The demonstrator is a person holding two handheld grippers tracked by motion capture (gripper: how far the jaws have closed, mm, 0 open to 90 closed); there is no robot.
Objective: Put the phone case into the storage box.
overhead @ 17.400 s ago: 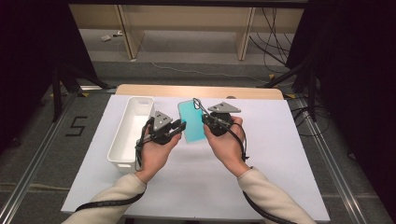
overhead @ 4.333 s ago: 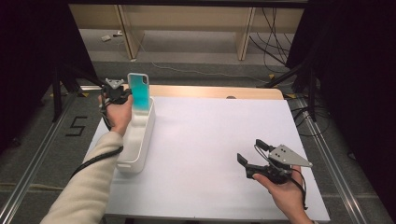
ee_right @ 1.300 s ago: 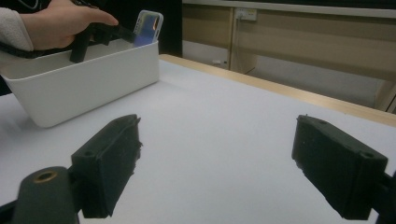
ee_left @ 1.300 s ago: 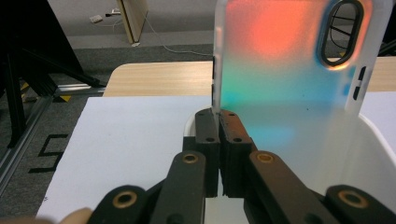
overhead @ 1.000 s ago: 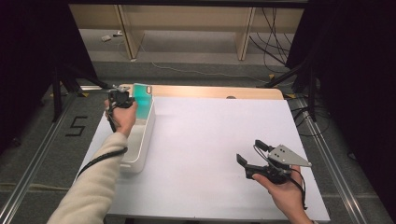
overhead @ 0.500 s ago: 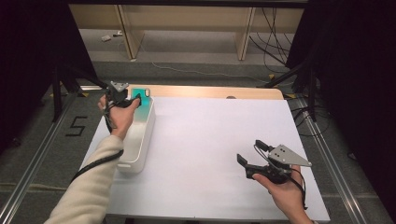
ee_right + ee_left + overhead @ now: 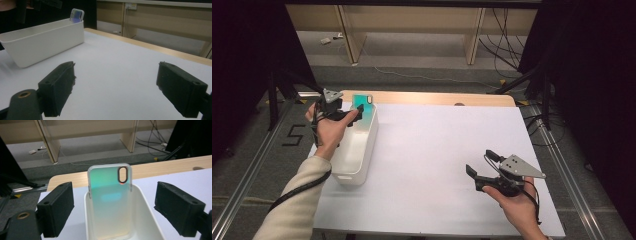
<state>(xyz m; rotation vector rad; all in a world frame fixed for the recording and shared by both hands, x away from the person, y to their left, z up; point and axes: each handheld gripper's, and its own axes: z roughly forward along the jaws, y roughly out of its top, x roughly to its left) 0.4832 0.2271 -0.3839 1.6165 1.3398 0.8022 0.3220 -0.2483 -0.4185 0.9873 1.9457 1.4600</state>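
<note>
Phone case (image 7: pixel 110 202) leaning upright in white bin (image 7: pixel 150 220), just ahead of wide-open left hand-held gripper (image 7: pixel 112 212), apparently released; right hand-held gripper (image 7: pixel 486 170) parked open, empty, above desk (image 7: pixel 437 150).

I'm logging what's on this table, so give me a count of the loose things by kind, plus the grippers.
Phone case: 1
White bin: 1
Grippers: 2, left gripper and right gripper
Total: 4
</note>
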